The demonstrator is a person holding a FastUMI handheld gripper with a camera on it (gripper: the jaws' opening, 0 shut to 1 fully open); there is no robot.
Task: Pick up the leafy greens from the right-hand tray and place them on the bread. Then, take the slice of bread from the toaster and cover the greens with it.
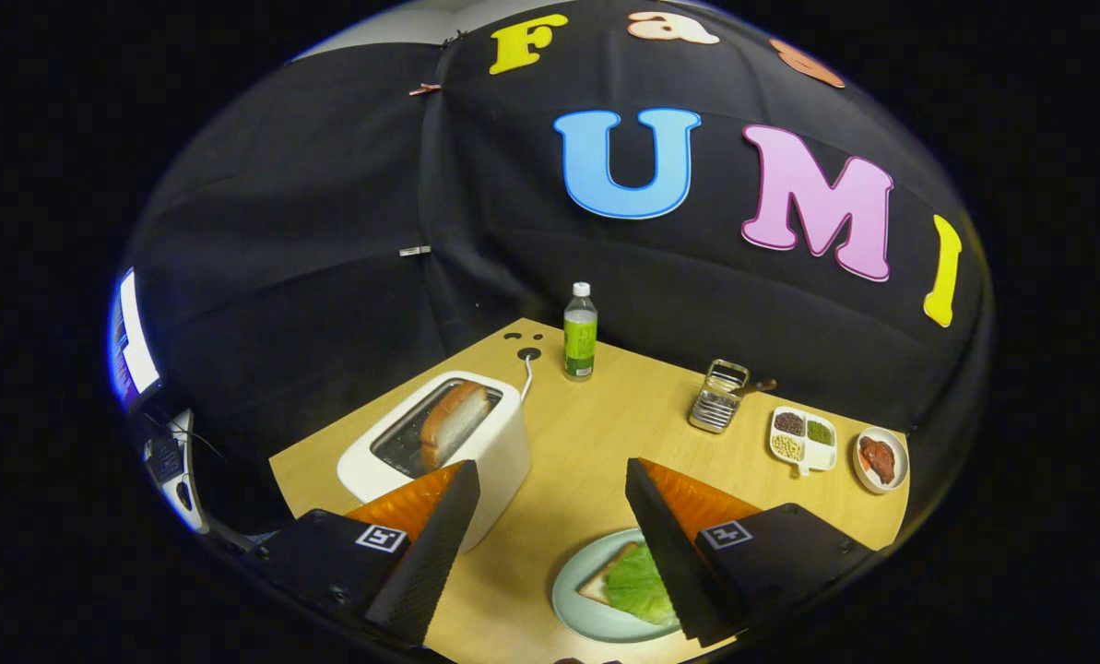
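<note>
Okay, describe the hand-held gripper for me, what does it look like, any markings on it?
The hand-held gripper has two wedge-shaped fingers that taper to narrow tips, with finely textured inner faces. Each finger is mounted on a black blocky base, and each base carries a small square black-and-white tag on its top. No cable can be seen on the gripper itself.
</note>
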